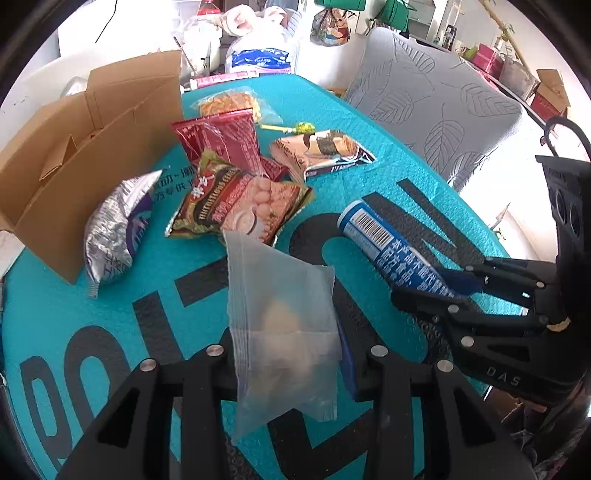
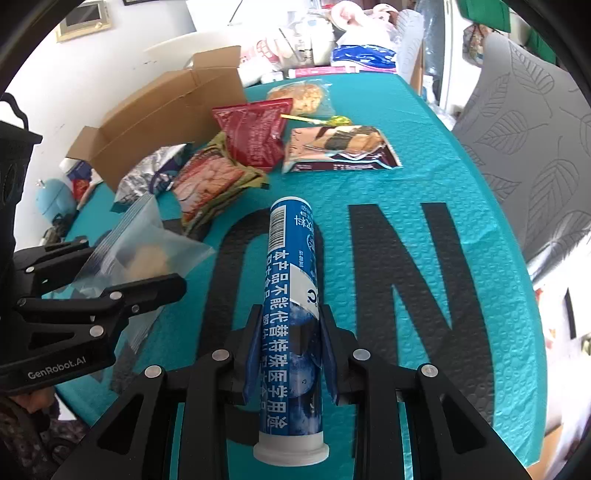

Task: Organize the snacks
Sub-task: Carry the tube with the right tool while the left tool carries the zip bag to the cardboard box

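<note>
both grippers' jaws clamped, loaded

A teal bubble-textured table cover with large black letters (image 2: 424, 177) fills the centre. A grey leaf-patterned cushion (image 1: 436, 99) stands at upper right. White wall (image 2: 122, 48) and a framed picture (image 2: 85, 18) occupy the upper left. Daylight glares at right.

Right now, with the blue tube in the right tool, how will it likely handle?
The blue tube looks rigid, so the right tool probably won't crush it. Being round, it may roll if released. Its glossy wrap could slip.
</note>
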